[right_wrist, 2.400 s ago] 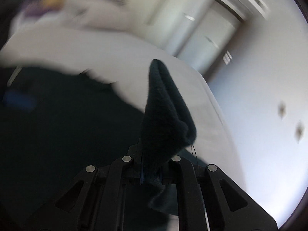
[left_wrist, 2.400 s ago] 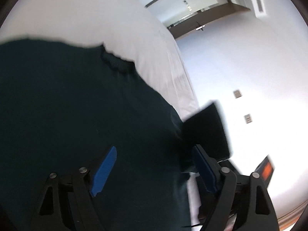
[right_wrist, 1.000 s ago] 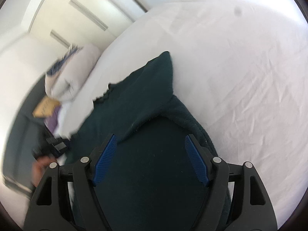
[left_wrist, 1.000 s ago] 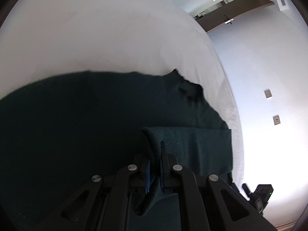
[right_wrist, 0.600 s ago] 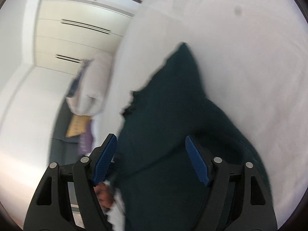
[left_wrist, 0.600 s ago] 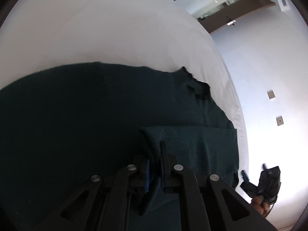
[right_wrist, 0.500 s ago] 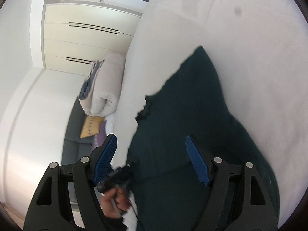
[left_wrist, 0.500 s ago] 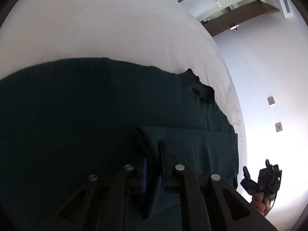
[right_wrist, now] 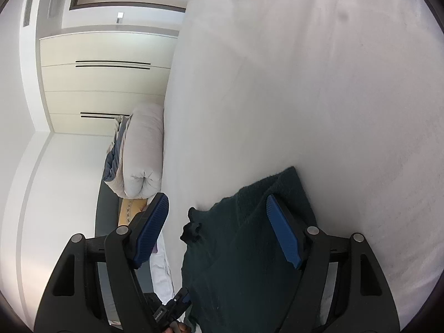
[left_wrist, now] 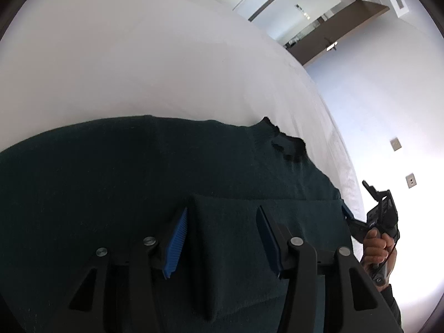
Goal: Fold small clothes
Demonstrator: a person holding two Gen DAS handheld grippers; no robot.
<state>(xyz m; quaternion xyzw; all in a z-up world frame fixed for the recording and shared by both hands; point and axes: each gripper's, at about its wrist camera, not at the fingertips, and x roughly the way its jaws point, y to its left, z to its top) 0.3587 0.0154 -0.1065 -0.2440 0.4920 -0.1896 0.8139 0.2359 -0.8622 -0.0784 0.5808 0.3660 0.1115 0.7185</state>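
Observation:
A dark green knit sweater point(left_wrist: 116, 172) lies flat on the white bed point(left_wrist: 138, 55). One sleeve point(left_wrist: 266, 222) is folded across its body. My left gripper point(left_wrist: 222, 238) is open just above the folded sleeve's end, its blue pads either side of it, holding nothing. My right gripper point(right_wrist: 219, 230) is open and empty, hovering above the sweater's collar end point(right_wrist: 244, 249). In the left wrist view the right gripper point(left_wrist: 380, 216) shows in a hand beside the sweater's right edge.
White bed sheet point(right_wrist: 319, 97) spreads beyond the sweater. A rolled white duvet point(right_wrist: 141, 149) and a yellow cushion point(right_wrist: 130, 209) lie at the bed's far side by white wardrobes point(right_wrist: 105, 83). Wall sockets point(left_wrist: 395, 144) and a doorway point(left_wrist: 313, 25) show in the left wrist view.
My left gripper has opened and let go of the folded sleeve, which now lies on the sweater. My right gripper, open throughout, has drawn back off the sweater toward its collar end.

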